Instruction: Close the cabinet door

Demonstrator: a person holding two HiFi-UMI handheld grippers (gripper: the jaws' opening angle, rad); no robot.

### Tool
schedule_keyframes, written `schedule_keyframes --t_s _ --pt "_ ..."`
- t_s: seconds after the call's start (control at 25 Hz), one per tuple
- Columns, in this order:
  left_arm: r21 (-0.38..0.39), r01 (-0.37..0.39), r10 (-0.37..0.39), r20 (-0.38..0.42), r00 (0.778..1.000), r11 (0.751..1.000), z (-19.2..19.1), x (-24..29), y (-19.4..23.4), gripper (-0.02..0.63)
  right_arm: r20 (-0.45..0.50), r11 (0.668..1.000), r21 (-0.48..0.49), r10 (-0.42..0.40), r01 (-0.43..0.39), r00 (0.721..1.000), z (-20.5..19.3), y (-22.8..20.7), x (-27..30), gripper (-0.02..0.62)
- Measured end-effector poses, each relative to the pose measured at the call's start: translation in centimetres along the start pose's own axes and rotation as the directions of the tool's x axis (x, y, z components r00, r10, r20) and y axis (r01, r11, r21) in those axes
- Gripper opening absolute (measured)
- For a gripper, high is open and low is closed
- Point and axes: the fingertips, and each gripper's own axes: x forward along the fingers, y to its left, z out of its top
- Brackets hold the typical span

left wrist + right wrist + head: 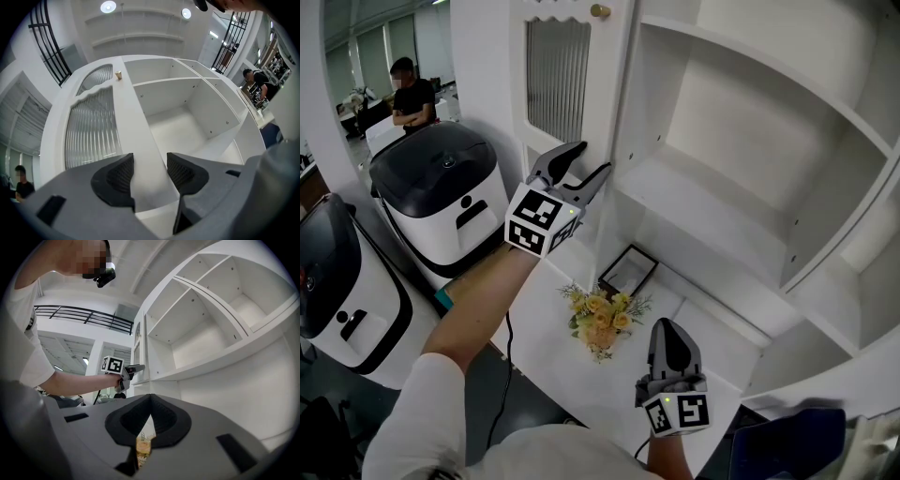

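Observation:
The white cabinet door point(567, 84) has a ribbed glass panel and a small gold knob point(600, 10) near its top right corner. My left gripper point(586, 169) is held out to the door's right-hand stile point(140, 136). Its jaws are open with nothing gripped, and the stile shows in the gap between the dark pads point(115, 176). The fingertips are at the door's edge; contact is unclear. The open shelves point(741, 122) lie to the right of the door. My right gripper point(673, 345) hangs low over the counter, shut and empty, and its closed jaws point(150, 420) point toward the cabinet.
A small yellow flower bunch point(600, 323) and a dark picture frame point(628, 270) sit on the white counter point(581, 384) below the shelves. Two white machines with black lids point(441, 187) point(337, 281) stand at the left. A person point(412, 89) stands far back.

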Motion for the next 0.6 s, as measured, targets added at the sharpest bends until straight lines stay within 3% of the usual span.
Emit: schedule_keyframes --t_s 0.6 --pt "-0.022 0.008 -0.008 0.013 1.0 1.0 -0.4 1.8 0.0 0.212 0.002 0.999 0.003 -0.034 0.034 0.999 0.0 -1.4 -0.5 0.0"
